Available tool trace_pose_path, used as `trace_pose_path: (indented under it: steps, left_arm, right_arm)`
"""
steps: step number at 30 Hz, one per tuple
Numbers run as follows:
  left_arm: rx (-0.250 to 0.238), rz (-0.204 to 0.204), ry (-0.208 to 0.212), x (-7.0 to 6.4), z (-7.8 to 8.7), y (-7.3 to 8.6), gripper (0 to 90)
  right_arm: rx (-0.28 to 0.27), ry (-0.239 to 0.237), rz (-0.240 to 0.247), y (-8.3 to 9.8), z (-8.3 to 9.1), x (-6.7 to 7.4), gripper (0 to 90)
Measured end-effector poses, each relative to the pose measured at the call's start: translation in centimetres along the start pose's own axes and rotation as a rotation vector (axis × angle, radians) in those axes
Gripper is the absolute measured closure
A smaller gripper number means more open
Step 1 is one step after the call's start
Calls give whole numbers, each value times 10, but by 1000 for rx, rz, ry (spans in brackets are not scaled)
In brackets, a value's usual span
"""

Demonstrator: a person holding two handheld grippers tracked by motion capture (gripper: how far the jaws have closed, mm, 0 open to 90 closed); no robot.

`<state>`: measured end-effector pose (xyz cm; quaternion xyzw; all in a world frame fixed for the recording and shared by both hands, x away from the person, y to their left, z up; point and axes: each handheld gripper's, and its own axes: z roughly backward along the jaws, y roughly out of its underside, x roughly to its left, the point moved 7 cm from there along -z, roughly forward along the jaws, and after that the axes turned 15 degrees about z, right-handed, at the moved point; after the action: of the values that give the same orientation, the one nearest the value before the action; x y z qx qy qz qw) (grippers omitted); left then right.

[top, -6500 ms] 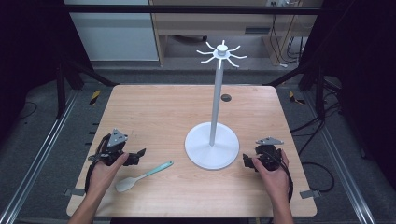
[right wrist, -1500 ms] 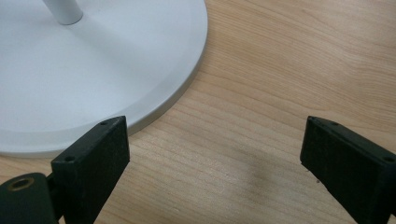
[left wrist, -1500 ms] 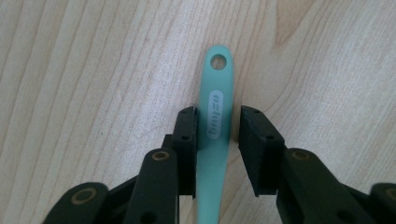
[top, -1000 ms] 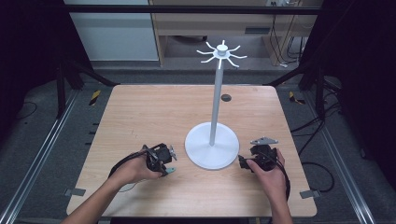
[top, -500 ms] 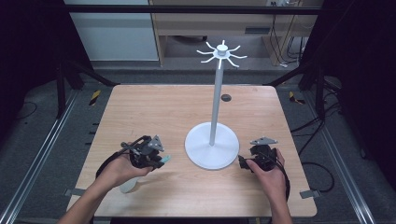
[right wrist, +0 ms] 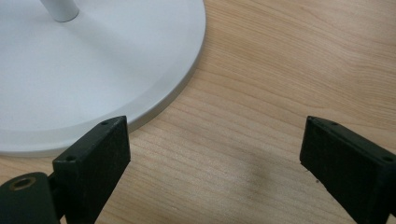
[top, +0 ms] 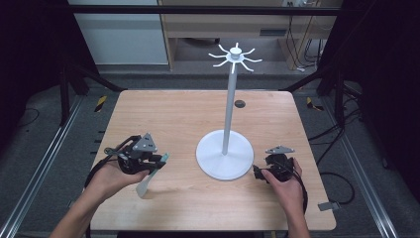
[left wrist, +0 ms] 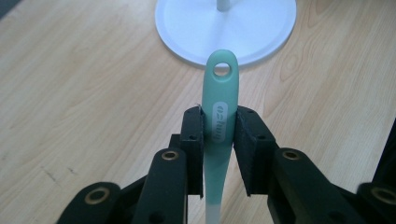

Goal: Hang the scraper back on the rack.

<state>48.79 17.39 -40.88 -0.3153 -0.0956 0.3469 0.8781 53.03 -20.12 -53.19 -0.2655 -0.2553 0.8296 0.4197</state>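
A mint-green spoon (left wrist: 220, 116) with a hole at its handle end is clamped between the black jaws of my left gripper (left wrist: 219, 135). In the high view the left gripper (top: 157, 160) hangs above the table's front left, and the spoon (top: 148, 177) slants down from it, pale bowl lowest. A white stand (top: 225, 161) with a round base, a thin pole and a ring of hooks (top: 235, 56) on top rises at the table's middle. My right gripper (top: 257, 171) rests at the base's right rim, and its jaws (right wrist: 215, 154) stand wide apart over bare wood.
The wooden table (top: 168, 114) has a small dark hole (top: 239, 103) behind the stand. Metal rails run along both sides, and cables lie on the floor at the right.
My left gripper has risen and drawn back to the left with the spoon, lifting its handle off the table. The right gripper has stayed still.
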Motion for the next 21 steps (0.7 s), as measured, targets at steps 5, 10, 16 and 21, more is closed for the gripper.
trace_pose_path:
  steps: [5, 10, 16, 21]
  left_arm:
    - [-75, 22, -18, 4, 20, -10, 737]
    - [-162, 47, -35, 8, 39, -22, 738]
    - [-229, 68, -61, 13, 49, -35, 737]
    - [-274, 67, -66, 11, 55, -45, 737]
  right_arm:
    - [-1, 2, 0, 0, 0, 0, 88]
    - [1, 2, 0, 0, 0, 0, 88]
    - [0, 3, 1, 0, 0, -1, 88]
    - [-2, 5, 0, 0, 0, -1, 88]
